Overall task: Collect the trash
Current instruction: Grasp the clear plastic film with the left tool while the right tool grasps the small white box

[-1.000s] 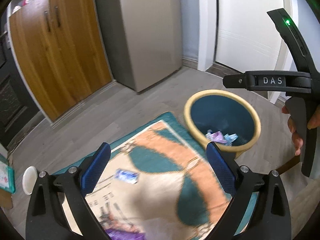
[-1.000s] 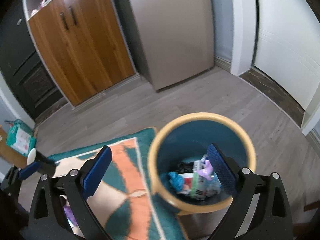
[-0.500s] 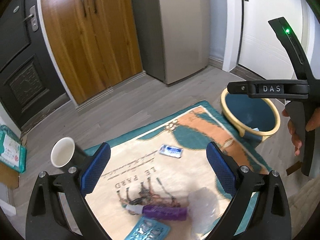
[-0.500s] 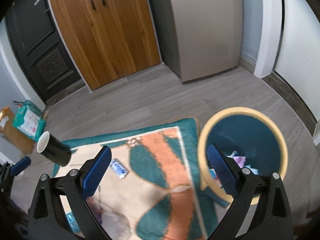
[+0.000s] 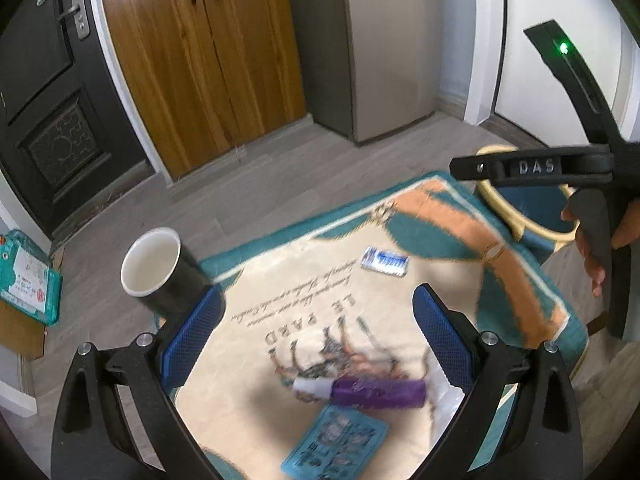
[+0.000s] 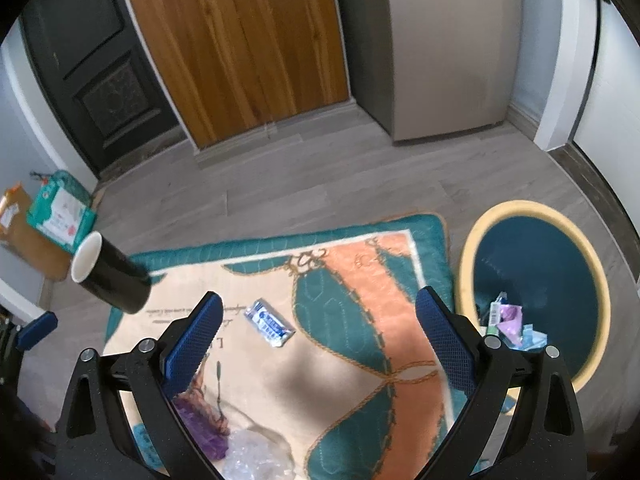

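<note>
Both claws, left claw (image 5: pixel 316 336) and right claw (image 6: pixel 318 334), spread wide, empty. Wrapper (image 6: pixel 269 322), purple tube (image 5: pixel 360 391) on rug (image 6: pixel 352 292); bin (image 6: pixel 468 256) beside rug. Risk: your claw snags rug pile, knocks cup (image 5: pixel 154 266)

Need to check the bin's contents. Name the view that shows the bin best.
Right wrist view: the bin shows its whole rim and the trash inside. The left wrist view shows only part of it, behind the right gripper's body.
</note>
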The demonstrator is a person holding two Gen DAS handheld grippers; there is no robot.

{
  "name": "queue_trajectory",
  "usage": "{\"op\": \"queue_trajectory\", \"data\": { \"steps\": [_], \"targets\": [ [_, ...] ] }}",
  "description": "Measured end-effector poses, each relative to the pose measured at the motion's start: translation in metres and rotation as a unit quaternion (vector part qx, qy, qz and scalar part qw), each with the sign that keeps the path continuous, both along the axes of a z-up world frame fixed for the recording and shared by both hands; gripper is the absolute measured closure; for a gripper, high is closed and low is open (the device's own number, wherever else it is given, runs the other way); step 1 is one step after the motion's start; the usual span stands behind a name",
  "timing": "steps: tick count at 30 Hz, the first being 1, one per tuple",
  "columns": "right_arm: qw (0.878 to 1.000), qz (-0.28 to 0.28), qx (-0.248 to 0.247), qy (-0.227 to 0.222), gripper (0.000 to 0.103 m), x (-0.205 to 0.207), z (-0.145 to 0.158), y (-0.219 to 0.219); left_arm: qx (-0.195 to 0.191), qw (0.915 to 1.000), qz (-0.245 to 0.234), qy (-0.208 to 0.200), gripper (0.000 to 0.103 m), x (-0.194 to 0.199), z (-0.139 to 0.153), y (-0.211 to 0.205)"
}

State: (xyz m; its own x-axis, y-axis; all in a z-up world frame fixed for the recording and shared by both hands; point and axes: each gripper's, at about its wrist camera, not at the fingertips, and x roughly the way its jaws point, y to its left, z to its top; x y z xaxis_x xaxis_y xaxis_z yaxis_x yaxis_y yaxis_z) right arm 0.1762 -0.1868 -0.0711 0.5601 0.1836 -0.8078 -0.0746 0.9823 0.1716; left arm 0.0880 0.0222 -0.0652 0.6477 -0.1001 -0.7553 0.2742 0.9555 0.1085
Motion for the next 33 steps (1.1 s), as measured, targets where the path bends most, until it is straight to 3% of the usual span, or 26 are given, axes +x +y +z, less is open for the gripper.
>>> {"op": "queue_trajectory", "data": {
  "steps": [4, 9, 12, 16, 27, 29, 33],
  "targets": [
    [0.999, 0.020, -0.028, 0.019, 0.007, 0.008, -0.018, 0.018, 0.020, 0.9993, 0.009, 0.032, 0.008, 0.005, -0.023, 0.018],
    [0.996, 0.049, -0.060, 0.051, 0.007, 0.016, -0.046, 0.039, -0.008, 0.9964, 0.026, 0.081, 0.008, 0.010, -0.046, 0.035],
    [0.991, 0.083, -0.083, 0.061, 0.009, 0.018, -0.061, 0.056, 0.003, 0.9956, 0.029, 0.089, 0.008, 0.010, -0.052, 0.036],
    [0.983, 0.131, -0.101, 0.074, 0.030, 0.022, -0.082, 0.077, -0.005, 0.9949, 0.040, 0.092, 0.008, 0.013, -0.053, 0.041],
    [0.972, 0.175, -0.122, 0.098, 0.056, 0.029, -0.115, 0.101, -0.017, 0.9906, 0.052, 0.126, 0.008, 0.018, -0.072, 0.043],
    [0.972, 0.179, -0.116, 0.103, 0.069, 0.029, -0.116, 0.099, -0.022, 0.9902, 0.053, 0.127, 0.008, 0.019, -0.072, 0.042],
    [0.976, 0.169, -0.102, 0.096, 0.074, 0.028, -0.104, 0.090, -0.022, 0.9909, 0.051, 0.123, 0.008, 0.019, -0.070, 0.038]
  ]
}}
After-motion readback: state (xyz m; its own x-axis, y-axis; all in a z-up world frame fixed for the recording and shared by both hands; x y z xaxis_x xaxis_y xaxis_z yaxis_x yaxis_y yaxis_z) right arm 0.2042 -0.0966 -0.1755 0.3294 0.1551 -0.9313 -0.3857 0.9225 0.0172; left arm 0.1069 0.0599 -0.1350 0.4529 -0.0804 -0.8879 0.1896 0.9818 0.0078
